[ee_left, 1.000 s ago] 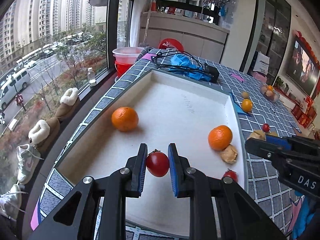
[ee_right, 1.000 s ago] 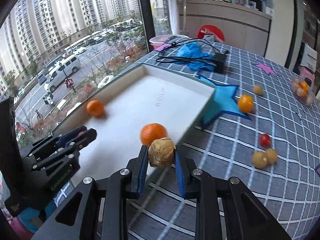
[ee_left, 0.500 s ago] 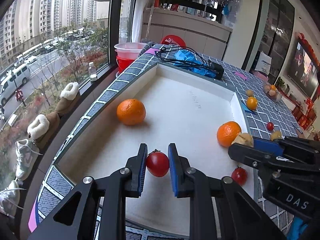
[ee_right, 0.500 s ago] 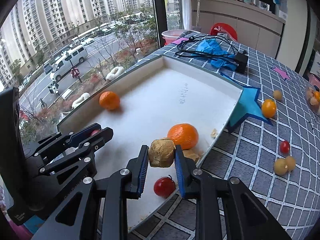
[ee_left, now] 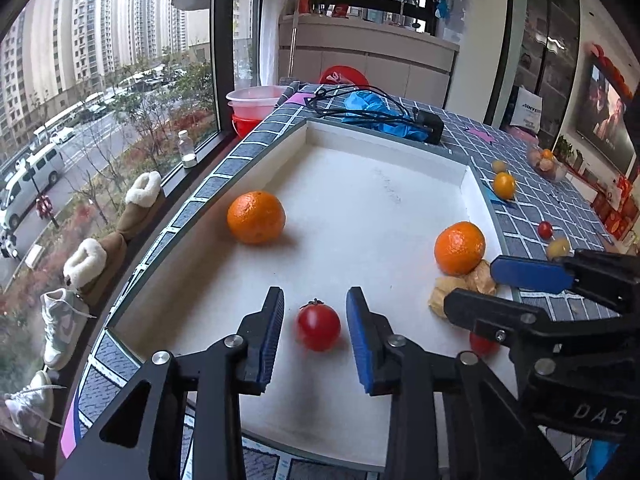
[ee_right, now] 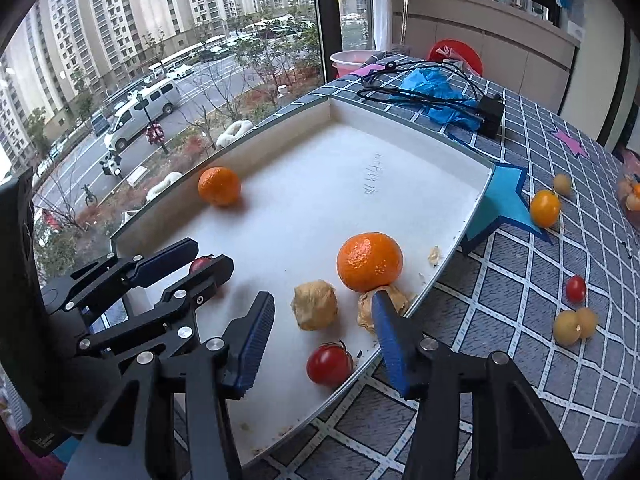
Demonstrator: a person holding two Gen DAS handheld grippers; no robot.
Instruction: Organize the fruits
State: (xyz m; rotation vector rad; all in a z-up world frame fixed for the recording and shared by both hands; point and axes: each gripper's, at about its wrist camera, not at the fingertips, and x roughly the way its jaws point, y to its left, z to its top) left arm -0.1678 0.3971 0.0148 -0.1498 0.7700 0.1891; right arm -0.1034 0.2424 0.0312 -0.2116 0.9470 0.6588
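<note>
Our left gripper (ee_left: 316, 330) is opening, its pads clear of the cherry tomato (ee_left: 318, 327) lying between them on the white tray (ee_left: 360, 208). Our right gripper (ee_right: 322, 330) is opening too, with a walnut (ee_right: 314, 305) loose between its jaws. Another walnut, we think, sits under the mandarin (ee_right: 369, 262) just beyond.

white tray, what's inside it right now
In the tray: two oranges, two walnuts, two tomatoes. The right gripper partly covers one walnut.
</note>
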